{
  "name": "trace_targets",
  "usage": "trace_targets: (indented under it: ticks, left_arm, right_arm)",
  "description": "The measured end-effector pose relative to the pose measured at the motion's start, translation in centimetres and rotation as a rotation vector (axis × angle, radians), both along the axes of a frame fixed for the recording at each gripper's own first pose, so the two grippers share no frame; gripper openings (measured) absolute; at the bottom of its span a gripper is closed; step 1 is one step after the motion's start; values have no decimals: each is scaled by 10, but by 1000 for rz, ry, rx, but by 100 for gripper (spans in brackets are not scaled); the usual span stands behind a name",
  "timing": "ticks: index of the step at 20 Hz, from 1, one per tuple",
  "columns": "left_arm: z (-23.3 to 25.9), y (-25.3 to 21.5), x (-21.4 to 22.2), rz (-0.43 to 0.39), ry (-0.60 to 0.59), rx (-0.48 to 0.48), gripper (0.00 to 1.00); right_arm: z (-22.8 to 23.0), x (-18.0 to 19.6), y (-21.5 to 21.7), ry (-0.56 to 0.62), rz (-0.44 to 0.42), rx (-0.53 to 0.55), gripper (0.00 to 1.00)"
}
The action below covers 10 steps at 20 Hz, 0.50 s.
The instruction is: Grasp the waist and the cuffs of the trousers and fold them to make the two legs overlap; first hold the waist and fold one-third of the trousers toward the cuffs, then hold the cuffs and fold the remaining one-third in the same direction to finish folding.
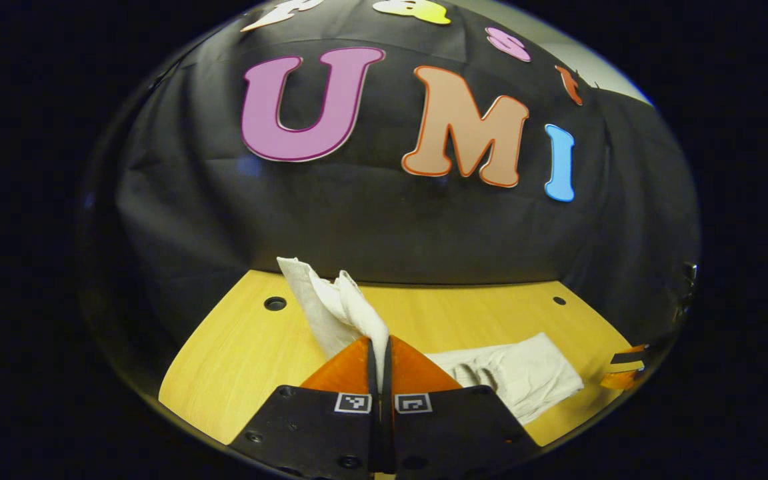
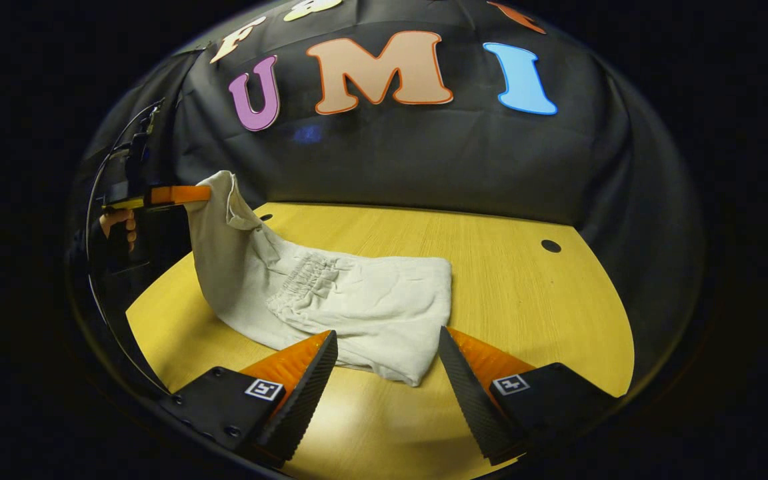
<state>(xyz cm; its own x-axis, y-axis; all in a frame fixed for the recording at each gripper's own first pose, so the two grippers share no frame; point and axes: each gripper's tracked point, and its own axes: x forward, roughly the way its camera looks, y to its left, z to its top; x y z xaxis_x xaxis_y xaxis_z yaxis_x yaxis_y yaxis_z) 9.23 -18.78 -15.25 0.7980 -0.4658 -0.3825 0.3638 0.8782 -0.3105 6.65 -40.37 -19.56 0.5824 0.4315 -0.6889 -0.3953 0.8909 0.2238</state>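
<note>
Left hand-held gripper [image 1: 380,363]: black angular body plates with dark round screws, two small square black-and-white markers near the finger roots. Right hand-held gripper [image 2: 387,353]: same black plates, one square marker per side, ribbed inner finger faces. Thin black cables arc beside the hand [image 2: 119,225] in the right gripper view.

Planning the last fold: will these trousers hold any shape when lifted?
Probably not: the trousers sag in a drape from the left gripper. Likely light, as one end hangs from a single pinch. The cloth looks matte, so probably not slippery.
</note>
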Motion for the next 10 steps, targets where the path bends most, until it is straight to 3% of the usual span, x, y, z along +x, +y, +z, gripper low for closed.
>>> trace_targets:
  ticks: [5, 10]
  left_arm:
    - [34, -71, -6, -101, -55, -9, 0]
    - [53, -146, -15, -203, -79, -37, 0]
  right_arm:
    - [-1, -2, -32, 0, -28, 7, 94]
    - [-3, -5, -64, 4, -57, 3, 98]
